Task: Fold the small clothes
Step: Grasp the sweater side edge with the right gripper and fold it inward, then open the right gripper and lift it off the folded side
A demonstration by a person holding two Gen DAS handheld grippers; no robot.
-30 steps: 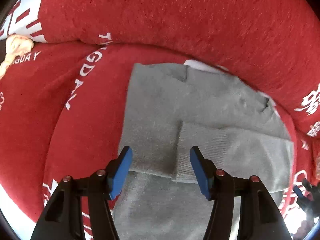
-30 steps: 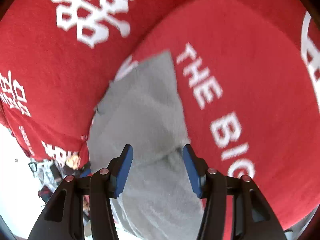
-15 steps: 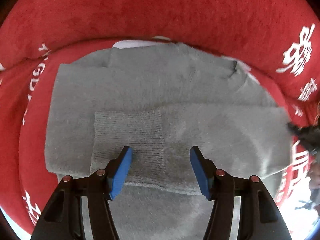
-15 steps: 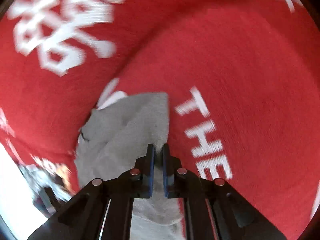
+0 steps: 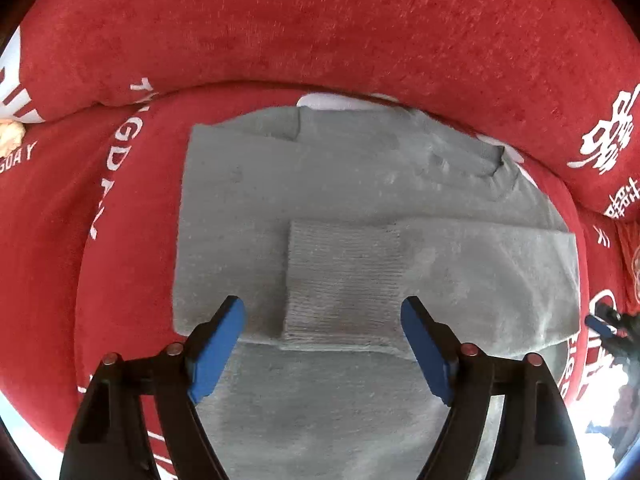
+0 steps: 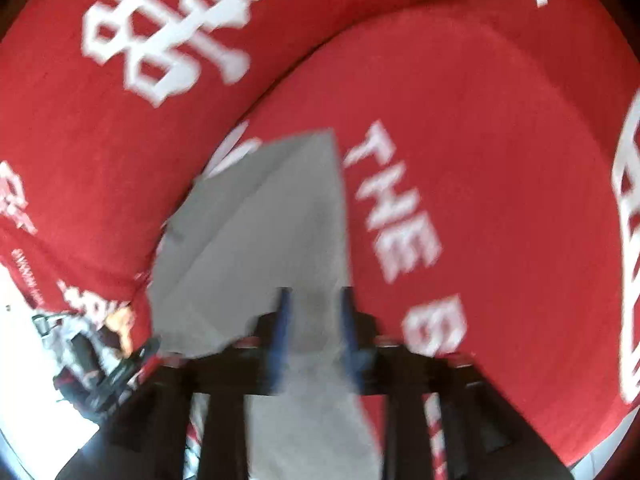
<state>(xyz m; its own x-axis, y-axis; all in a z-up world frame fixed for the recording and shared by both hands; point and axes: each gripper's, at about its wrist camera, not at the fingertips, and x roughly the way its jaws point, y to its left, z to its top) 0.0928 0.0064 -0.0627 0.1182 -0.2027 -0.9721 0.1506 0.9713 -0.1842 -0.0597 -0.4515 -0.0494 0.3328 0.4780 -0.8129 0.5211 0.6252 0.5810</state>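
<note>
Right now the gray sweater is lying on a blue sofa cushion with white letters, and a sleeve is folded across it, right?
Not quite. The cushion is red, not blue, as the left wrist view shows. The rest holds: the gray sweater lies on it, white letters are printed on it, and a sleeve is folded across the sweater.

The grey sweater (image 5: 360,200) is soft, matt knit with a ribbed cuff (image 5: 344,280). The red sofa cover (image 5: 320,32) is fuzzy, matt cloth. The blue fingers (image 5: 218,346) look smooth, matt plastic.

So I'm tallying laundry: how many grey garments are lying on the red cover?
1: a grey sweater on the red printed cover, its ribbed cuff folded across the middle. Others may be hidden.
</note>
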